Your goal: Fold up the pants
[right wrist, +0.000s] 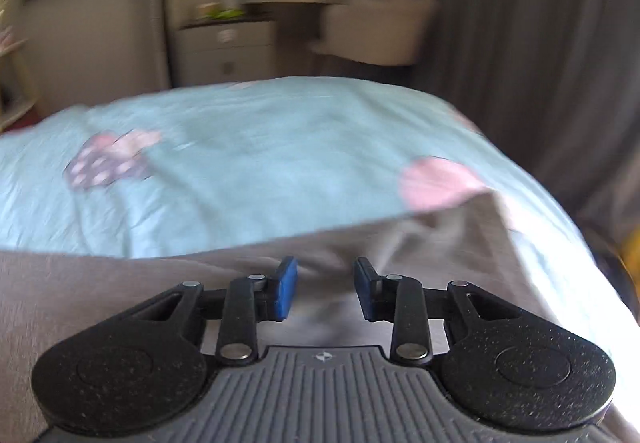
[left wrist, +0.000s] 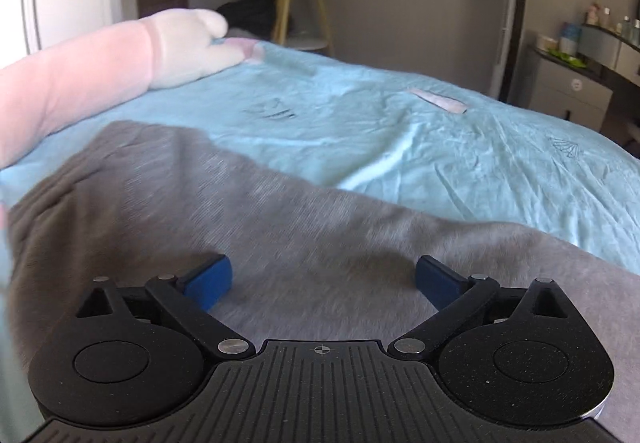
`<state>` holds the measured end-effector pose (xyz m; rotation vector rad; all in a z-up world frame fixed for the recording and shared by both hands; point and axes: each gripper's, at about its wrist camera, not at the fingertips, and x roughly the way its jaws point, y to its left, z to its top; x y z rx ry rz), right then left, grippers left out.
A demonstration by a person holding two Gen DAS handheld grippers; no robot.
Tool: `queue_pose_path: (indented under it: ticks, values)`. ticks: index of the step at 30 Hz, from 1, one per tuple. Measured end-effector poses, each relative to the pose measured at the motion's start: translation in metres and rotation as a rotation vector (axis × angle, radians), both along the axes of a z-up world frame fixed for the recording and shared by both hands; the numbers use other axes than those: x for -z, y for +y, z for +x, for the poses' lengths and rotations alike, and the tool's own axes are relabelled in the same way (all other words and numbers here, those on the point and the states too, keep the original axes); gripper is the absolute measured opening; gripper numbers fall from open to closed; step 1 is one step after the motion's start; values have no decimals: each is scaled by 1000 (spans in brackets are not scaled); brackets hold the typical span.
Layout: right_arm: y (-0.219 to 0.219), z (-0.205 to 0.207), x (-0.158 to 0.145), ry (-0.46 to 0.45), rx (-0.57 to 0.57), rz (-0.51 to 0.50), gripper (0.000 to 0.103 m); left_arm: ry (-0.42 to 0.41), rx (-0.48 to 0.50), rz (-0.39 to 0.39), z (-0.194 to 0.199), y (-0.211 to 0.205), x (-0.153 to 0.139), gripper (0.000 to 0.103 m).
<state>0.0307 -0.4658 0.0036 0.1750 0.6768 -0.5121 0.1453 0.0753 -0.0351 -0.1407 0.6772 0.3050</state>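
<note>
- Pink plush toy (left wrist: 120,55): far left of the left wrist view, lying on the bed beyond the garment; no part in the task.
- Pants (left wrist: 280,235): grey knit fabric spread across the near part of the bed, its far edge running as a long slant line against the sheet. In the right wrist view, one corner is raised into a peak on the right.
- Bed sheet (left wrist: 400,131): pale blue, wrinkled, bare beyond the garment apart from printed patches.
- Left gripper (left wrist: 322,279): jaws spread wide, nothing between the blue pads, poised just over the grey cloth.
- Right gripper (right wrist: 325,289): jaws narrow but apart; grey cloth lies under and between them, and whether the pads pinch it cannot be told.
- Step in hand, as judged: between folds, both tools set over the garment near its far edge.
- Next move, as judged: each tool needs a firm bite on an edge, both lifting evenly so the layer carries over flat.
</note>
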Motion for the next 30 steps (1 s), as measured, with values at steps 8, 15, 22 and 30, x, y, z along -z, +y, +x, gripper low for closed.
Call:
queue_pose_path:
  ticks: [8, 15, 22, 30]
  values:
    - [-42, -130, 16, -186, -35, 594, 42, 70, 453, -172, -62, -122, -8, 102]
    - [-80, -182, 6, -101, 245, 368, 25, 138, 384, 87, -76, -152, 10, 102]
    - [-100, -202, -1, -85, 361, 422, 29, 145, 373, -39, -104, -142, -7, 102]
    - [-109, -201, 31, -208, 362, 678, 40, 181, 400, -134, -118, -145, -1, 102]
